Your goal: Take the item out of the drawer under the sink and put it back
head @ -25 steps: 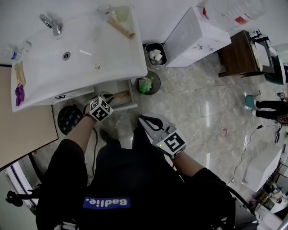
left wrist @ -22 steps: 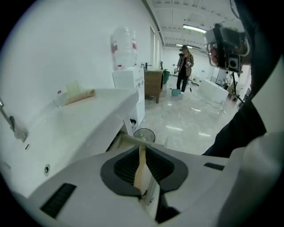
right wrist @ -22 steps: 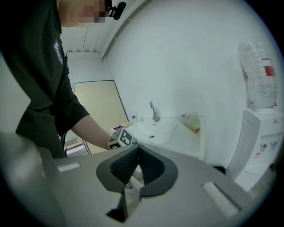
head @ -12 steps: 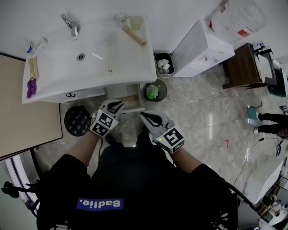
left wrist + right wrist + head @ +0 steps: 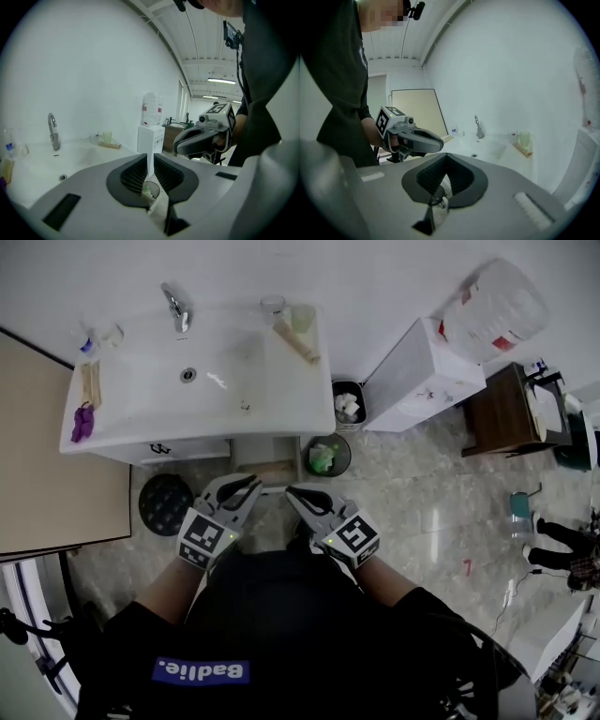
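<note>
The white drawer [image 5: 281, 448] under the sink [image 5: 216, 381] stands partly pulled out. A tan wooden item [image 5: 267, 468] lies inside it. My left gripper [image 5: 253, 486] hovers just in front of the drawer, apart from it; a narrow slit shows between its pads and nothing is in it. My right gripper [image 5: 291, 491] hangs beside it with its tips together, empty. In the left gripper view the left gripper [image 5: 150, 164] points over the basin, with the right gripper [image 5: 187, 140] at its side. In the right gripper view the right gripper [image 5: 446, 161] faces the sink, and the left gripper [image 5: 433, 143] floats ahead.
Right of the drawer on the floor are a round bin [image 5: 326, 456] with green waste and a black bin [image 5: 349, 406] with paper. A dark round basket [image 5: 166, 504] stands on the left. A white cabinet [image 5: 422, 376] stands beyond. Faucet [image 5: 174, 306], cups and a wooden roller [image 5: 295, 341] occupy the sink top.
My left gripper has drawn back from the drawer opening toward my body. The right gripper has come up beside it. The view has shifted so the sink sits further right and lower.
</note>
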Tool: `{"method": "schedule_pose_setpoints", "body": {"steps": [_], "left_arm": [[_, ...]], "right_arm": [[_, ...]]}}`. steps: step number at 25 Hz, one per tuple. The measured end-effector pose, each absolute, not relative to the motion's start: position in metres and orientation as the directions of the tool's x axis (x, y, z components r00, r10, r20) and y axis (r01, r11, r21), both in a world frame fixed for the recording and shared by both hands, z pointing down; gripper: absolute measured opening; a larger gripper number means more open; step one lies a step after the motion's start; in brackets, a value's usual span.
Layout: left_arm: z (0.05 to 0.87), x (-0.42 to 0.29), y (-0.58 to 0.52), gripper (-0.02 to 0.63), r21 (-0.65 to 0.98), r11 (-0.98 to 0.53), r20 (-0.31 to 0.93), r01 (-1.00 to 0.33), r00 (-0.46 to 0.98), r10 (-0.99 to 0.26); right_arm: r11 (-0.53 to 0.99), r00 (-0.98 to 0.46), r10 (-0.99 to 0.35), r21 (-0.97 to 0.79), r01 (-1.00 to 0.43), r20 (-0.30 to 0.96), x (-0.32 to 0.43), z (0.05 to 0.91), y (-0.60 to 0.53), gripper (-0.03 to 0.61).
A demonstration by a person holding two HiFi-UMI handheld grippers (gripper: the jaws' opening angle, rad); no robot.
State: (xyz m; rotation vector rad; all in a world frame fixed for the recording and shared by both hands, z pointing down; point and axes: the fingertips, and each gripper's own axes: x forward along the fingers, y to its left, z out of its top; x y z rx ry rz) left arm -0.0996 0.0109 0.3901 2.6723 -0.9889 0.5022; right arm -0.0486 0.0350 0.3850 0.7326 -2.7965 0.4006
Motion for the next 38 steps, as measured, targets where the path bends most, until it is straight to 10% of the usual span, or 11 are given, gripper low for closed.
{"method": "schedule_pose_setpoints", "body": {"steps": [38], "left_arm": [[0.354,-0.1,0.048,0.006,0.156,-0.743,0.229,-0.651,0.756,-0.614]], "right_arm": [[0.881,-0.902,-0.385,-0.213,-0.422,0.193,-0.076,0.357,0.054,0.002]]}}
